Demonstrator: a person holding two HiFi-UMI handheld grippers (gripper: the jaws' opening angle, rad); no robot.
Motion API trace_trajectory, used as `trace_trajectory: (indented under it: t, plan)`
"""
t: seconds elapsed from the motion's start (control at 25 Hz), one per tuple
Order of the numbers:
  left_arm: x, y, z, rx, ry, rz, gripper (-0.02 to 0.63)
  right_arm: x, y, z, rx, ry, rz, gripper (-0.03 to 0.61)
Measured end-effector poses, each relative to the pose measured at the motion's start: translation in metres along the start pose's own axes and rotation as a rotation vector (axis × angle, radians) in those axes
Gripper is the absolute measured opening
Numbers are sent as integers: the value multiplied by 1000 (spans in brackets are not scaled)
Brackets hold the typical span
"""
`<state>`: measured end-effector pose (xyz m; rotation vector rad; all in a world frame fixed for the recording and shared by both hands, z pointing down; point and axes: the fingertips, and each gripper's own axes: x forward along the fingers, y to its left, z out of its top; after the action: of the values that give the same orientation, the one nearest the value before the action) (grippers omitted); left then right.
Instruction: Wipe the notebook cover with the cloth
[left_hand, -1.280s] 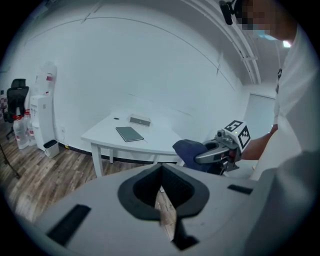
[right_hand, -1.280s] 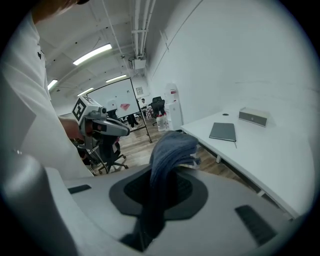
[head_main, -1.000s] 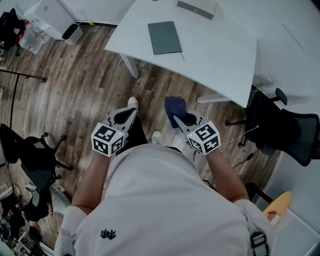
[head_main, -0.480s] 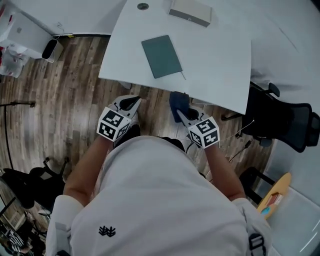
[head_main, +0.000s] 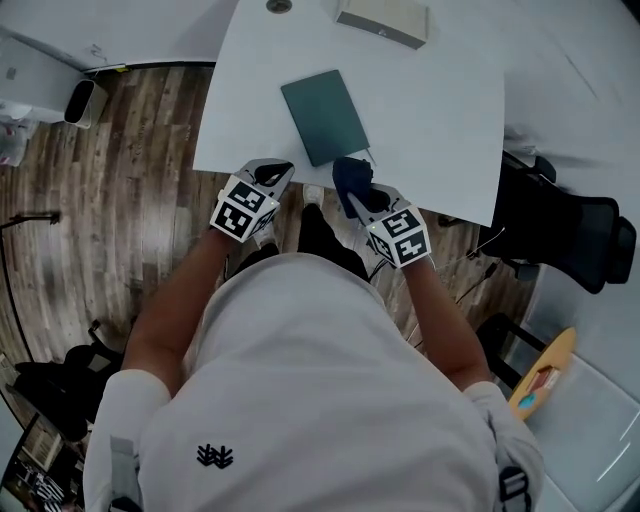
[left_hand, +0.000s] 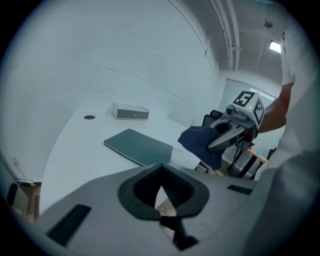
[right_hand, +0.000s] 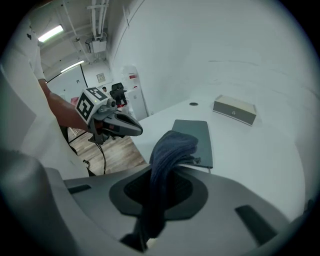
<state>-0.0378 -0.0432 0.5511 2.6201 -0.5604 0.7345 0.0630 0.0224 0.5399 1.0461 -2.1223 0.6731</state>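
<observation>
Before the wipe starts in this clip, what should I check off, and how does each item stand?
1. Cloth gripped: ok. The right gripper has its jaws shut on it, and the cloth bunches past the tips.
2. Notebook closed and flat on the table: ok.
3. Cover free of other things: ok. The box lies apart, beyond it.
4. Cloth on the cover: not ok. It hangs by the notebook's near corner, off the cover.
5. Left gripper free to steady the notebook: ok. It is shut and empty, at the table's edge.
</observation>
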Motion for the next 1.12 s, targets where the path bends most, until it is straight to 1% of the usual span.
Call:
trace_trajectory:
  t: [0.2,0.32,0.4,0.56,0.68,0.84,1.0,1.12]
  plan:
    - [29,17,-4,8,53,15,0,32,-19,13,-35,38,38,43]
    - [42,23,-3,4,70,13,2,47,-23,18,-41,56,77,43]
    - [52,28,-1,7,78,8,0,56,-23,21,-66,73,100,43]
    - [68,35,-2,18,94,-9,1,71,-19,21,-121,115,153,43]
    - [79,38,-2,21,109,-10,0,81,-20,14,-155,157,182,43]
    - [90,39,-2,40,133,-13,0,92,-24,-2,-188,204,202,43]
    - [93,38,-5,104,151,-4,0,90,-32,-3,-192,222,204,43]
    - [91,37,-5,120,147,5,0,88,-43,-4,-191,222,191,43]
